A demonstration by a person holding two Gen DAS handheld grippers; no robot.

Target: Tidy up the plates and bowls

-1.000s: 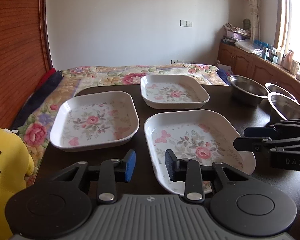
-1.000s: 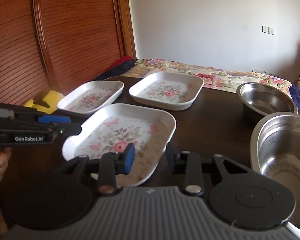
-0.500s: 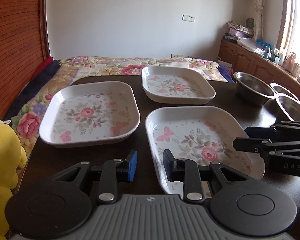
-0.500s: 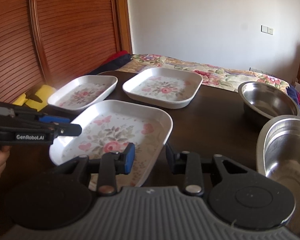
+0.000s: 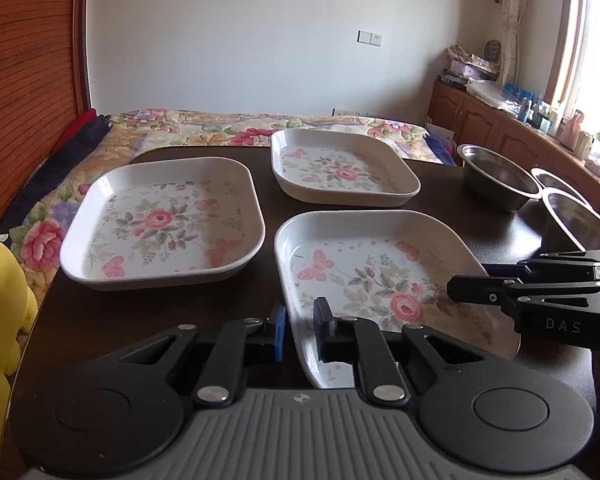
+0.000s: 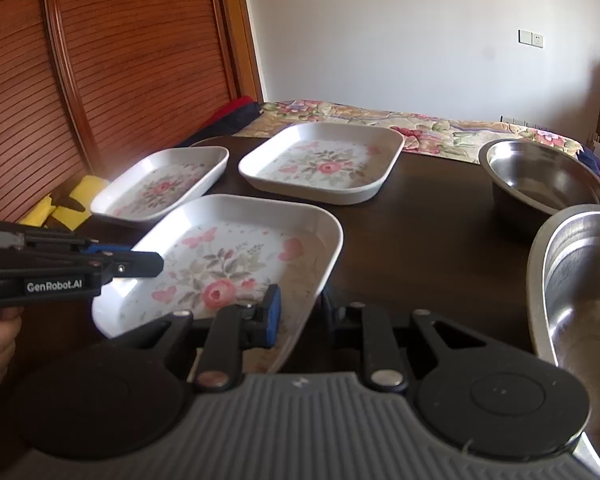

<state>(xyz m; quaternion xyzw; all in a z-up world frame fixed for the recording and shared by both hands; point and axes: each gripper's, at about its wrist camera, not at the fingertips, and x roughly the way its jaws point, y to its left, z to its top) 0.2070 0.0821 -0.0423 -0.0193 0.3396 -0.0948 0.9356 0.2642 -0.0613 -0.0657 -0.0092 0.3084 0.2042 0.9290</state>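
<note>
The near plate sits on the table. The left gripper and right gripper each have open fingers on either side of its near rim, one at each corner.

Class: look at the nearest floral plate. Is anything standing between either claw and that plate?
Nothing visible does. The left claw already straddles the near rim of the nearest floral plate, and the right claw straddles its rim on the other side. The other two plates and the steel bowls stand apart from it.
</note>
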